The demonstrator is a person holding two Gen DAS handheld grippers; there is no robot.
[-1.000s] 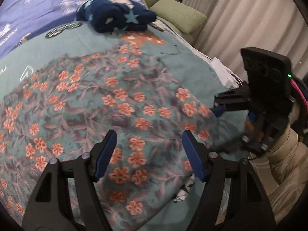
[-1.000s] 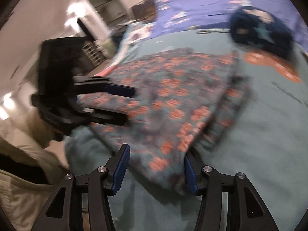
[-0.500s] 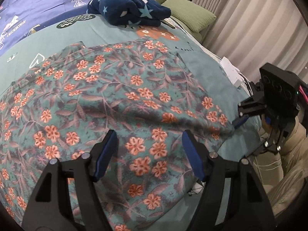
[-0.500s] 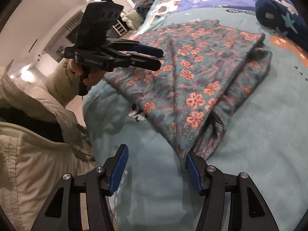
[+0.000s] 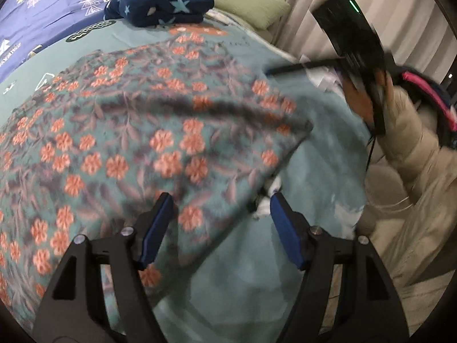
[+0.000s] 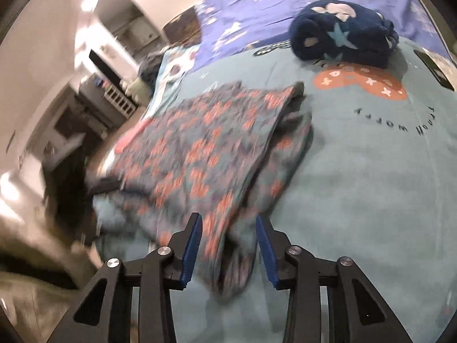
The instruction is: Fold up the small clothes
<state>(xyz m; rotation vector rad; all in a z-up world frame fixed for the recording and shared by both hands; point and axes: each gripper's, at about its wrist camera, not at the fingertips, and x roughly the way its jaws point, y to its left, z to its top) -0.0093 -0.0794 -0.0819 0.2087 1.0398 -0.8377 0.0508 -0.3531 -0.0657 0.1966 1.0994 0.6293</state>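
Observation:
A teal garment with orange flowers (image 5: pixel 137 143) lies folded over on the teal bed cover; it also shows in the right wrist view (image 6: pixel 200 154). My left gripper (image 5: pixel 221 223) is open, its blue pads on either side of the garment's near edge. My right gripper (image 6: pixel 228 243) is open, with the garment's near corner between its pads. In the left wrist view the right gripper (image 5: pixel 351 45) is raised at the upper right, blurred, off the cloth.
A dark blue starry bundle (image 5: pixel 160 5) lies at the far side of the bed (image 6: pixel 371 171); it also shows in the right wrist view (image 6: pixel 342 31). A green pillow (image 5: pixel 251 5) and curtains are beyond. A small white object (image 5: pixel 271 188) peeks from under the garment.
My left gripper has swung right toward the garment's corner. My right gripper has let the cloth lie and shifted left over the near corner; both views are motion-blurred.

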